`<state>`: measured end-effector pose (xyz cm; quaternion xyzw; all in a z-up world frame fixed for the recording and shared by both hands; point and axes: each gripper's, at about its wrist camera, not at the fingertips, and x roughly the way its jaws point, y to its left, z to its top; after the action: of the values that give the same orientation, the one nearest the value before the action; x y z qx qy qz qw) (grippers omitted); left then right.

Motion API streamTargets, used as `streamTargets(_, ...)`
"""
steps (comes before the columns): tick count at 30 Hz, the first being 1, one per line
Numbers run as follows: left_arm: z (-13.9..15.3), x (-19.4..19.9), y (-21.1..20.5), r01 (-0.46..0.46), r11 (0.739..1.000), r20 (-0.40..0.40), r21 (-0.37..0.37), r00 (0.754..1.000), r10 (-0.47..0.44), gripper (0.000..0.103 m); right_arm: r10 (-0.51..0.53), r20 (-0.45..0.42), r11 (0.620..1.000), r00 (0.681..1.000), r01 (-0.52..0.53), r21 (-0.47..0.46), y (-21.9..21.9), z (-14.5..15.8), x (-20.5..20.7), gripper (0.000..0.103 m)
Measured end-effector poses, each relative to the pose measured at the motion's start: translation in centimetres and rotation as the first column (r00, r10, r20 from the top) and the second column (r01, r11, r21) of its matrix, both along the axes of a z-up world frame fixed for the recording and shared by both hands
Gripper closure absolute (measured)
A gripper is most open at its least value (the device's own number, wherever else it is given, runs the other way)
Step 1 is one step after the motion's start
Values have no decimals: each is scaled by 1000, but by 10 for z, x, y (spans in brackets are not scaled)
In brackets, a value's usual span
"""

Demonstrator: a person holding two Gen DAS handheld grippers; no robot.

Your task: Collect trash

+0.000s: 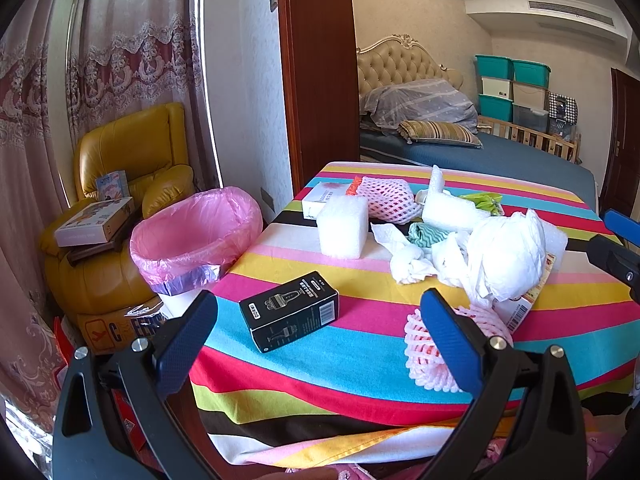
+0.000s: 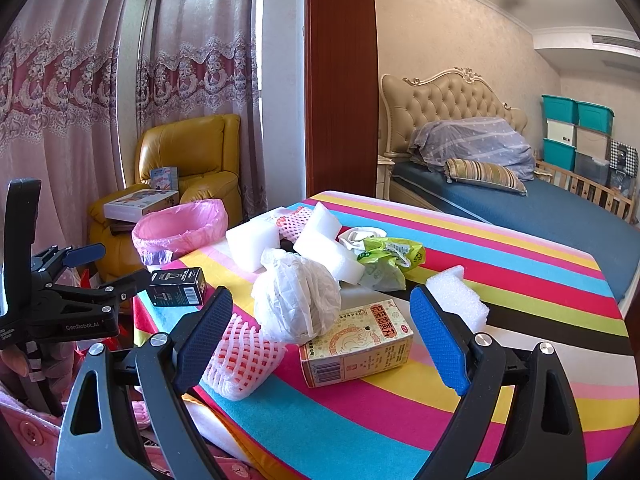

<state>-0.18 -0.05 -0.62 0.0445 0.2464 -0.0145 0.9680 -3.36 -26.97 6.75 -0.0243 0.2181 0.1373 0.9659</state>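
Left fingers: your left gripper (image 1: 320, 336) has its blue pads spread wide with nothing between them; it hovers over the near edge of the striped table (image 1: 360, 364).
Right fingers: your right gripper (image 2: 320, 336) is likewise spread wide and empty, low over the table's near side.
Black box: the black box (image 1: 289, 310) lies flat on the cloth at 12 o'clock from the left pads, just beyond them and touching neither.
Foam net: a pink foam net (image 1: 430, 354) lies at 3 o'clock, partly behind your left gripper's right pad; from the right wrist view the same net (image 2: 240, 354) lies just beside the right gripper's left pad, though contact is hard to judge there.
Yellow carton: the yellow carton (image 2: 356, 342) lies on its side at 12 o'clock of the right gripper, between the pads' lines.
White bag: a crumpled white bag (image 2: 296, 300) rests against the carton's far end.
Pile: a foam block (image 1: 343, 226), tissue (image 1: 408, 256) and a green wrapper (image 2: 390, 256) cluster mid-table.
Bin: the pink-lined bin (image 1: 196, 236) stands off the table's left edge, at 10 o'clock from the left gripper.
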Motion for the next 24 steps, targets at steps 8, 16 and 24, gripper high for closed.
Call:
streamTargets(8,0,0,0,1,1000,-1,-1,1000,-1,5,1,-2,1000,1000,-1,1,1,-1,1,18)
streamTargets(16,0,0,1,0,1000,-3,-3,1000,0,5,2,-3,1000,1000,-2,1,2,-3,0,18)
streamTargets(24,-1,0,2,-1,1000,-5,-5,1000,1,5,5,-6,1000,1000,-5,2,4,-4,-1,18)
